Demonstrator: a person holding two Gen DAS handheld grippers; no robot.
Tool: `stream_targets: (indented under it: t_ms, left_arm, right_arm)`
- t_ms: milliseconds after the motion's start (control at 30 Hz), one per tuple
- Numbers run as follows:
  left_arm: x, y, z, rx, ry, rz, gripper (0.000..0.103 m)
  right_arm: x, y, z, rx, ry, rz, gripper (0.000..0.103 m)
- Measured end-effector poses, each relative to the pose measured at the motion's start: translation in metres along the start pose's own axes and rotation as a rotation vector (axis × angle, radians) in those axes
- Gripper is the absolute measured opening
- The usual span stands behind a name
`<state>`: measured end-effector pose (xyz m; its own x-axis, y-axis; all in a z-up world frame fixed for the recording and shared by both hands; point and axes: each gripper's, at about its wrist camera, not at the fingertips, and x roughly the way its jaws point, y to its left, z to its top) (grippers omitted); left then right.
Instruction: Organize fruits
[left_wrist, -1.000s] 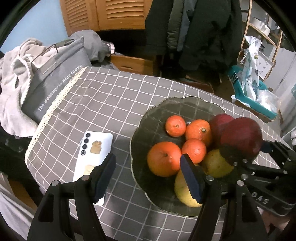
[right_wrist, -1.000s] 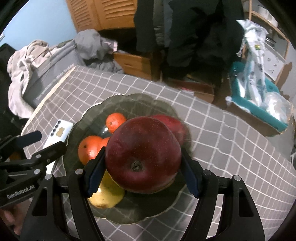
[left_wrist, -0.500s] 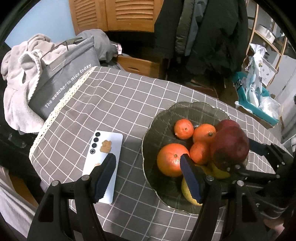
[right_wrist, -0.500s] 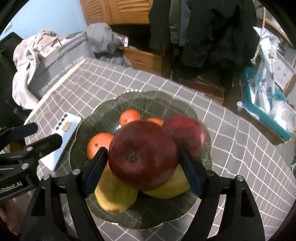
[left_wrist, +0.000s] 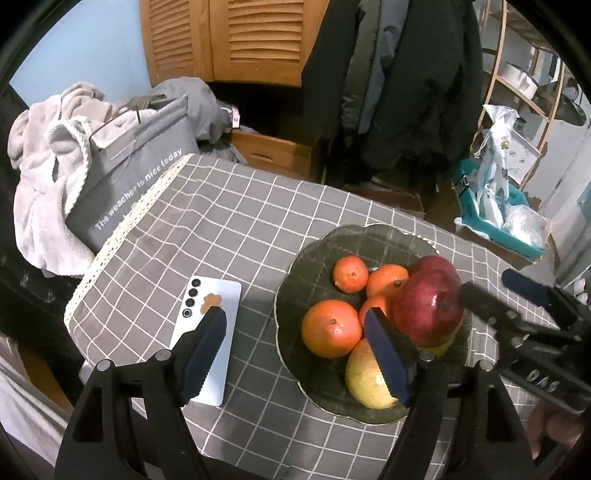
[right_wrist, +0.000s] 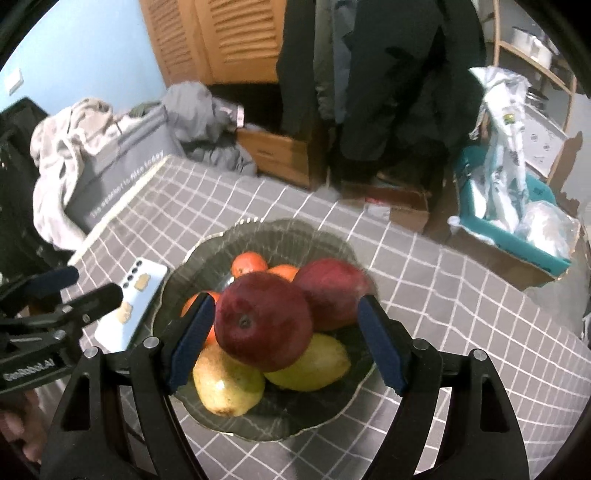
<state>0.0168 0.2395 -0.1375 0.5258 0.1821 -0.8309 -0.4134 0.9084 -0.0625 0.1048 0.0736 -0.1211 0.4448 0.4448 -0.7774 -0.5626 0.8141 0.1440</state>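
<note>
With every fruit piled in the bowl (right_wrist: 332, 236) mid-table, sorting looks nearly done; the right gripper (right_wrist: 284, 339), jaws just widened, stands clear of the top apple (right_wrist: 264, 325), and the left gripper (left_wrist: 295, 354) gapes empty.

Blue wall (left_wrist: 92, 48), louvred wooden doors (left_wrist: 236, 40), hanging dark coats (left_wrist: 406, 81), checked tablecloth (left_wrist: 229, 229)

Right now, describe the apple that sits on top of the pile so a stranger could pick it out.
Start at the dark scalloped glass bowl on the grey checked tablecloth. Inside it, two yellow-green pears lie nearest the camera. The top apple rests on them: dark red, stem end facing the camera, nearer than the second red apple.
</note>
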Motion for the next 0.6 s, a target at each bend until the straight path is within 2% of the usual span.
stream_targets:
  t_ms: [200, 300, 500, 600]
  left_arm:
    - [-0.019, -0.008, 0.004, 0.015, -0.037, -0.015, 0.080]
    - [-0.032, -0.014, 0.006, 0.026, -0.070, -0.014, 0.086]
    - [-0.062, -0.024, 0.014, 0.058, -0.136, -0.019, 0.086]
    - [-0.081, -0.029, 0.018, 0.063, -0.178, -0.035, 0.090]
  right_arm:
    - [-0.037, -0.013, 0.006, 0.023, -0.068, -0.065, 0.079]
    - [-0.058, -0.020, 0.007, 0.032, -0.100, -0.100, 0.080]
    - [-0.101, -0.028, 0.009, 0.036, -0.166, -0.157, 0.080]
    - [-0.120, -0.031, 0.008, 0.028, -0.194, -0.184, 0.080]
